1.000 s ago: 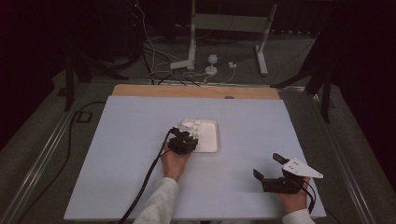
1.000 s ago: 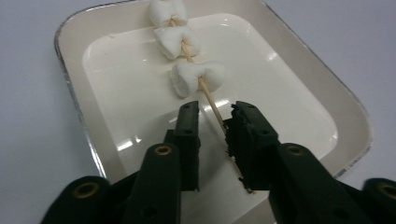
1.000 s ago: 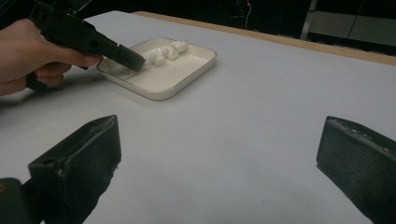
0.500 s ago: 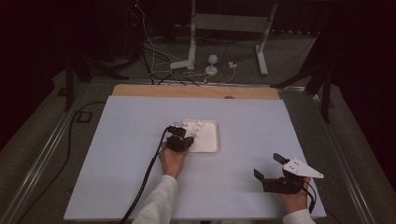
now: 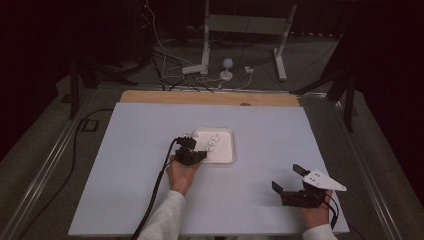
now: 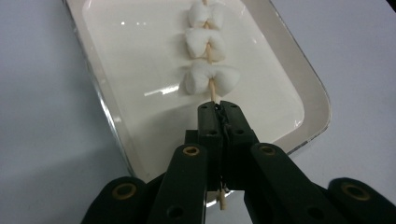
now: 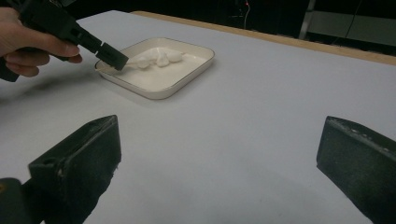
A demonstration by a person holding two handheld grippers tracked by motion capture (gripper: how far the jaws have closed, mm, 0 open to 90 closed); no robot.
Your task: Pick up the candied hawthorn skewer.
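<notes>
Left gripper view: left gripper (image 6: 218,109) clamps the wooden skewer (image 6: 213,91) of marshmallows (image 6: 211,78) over the white tray (image 6: 314,86); no writing readable. Right gripper (image 5: 290,178) rests open on the bench (image 5: 125,150).

Own jaws: two black pads of the right gripper (image 7: 219,163) rise from the bottom corners, standing wide apart with bare table between them.
Table (image 7: 243,121): pale, flat, with a wooden strip along its far edge.
Dish (image 7: 187,74): white, square with rounded corners, sitting on the table at upper left, well away from the near jaws.
Marshmallows (image 7: 156,58): white lumps in a row on a thin stick, lying inside the dish.
Left gripper (image 7: 114,57): black, coming in from the upper left, its tip at the dish's near-left rim, closed on the stick's end.
Hand (image 7: 28,44): wrapped around that gripper at the left edge.
</notes>
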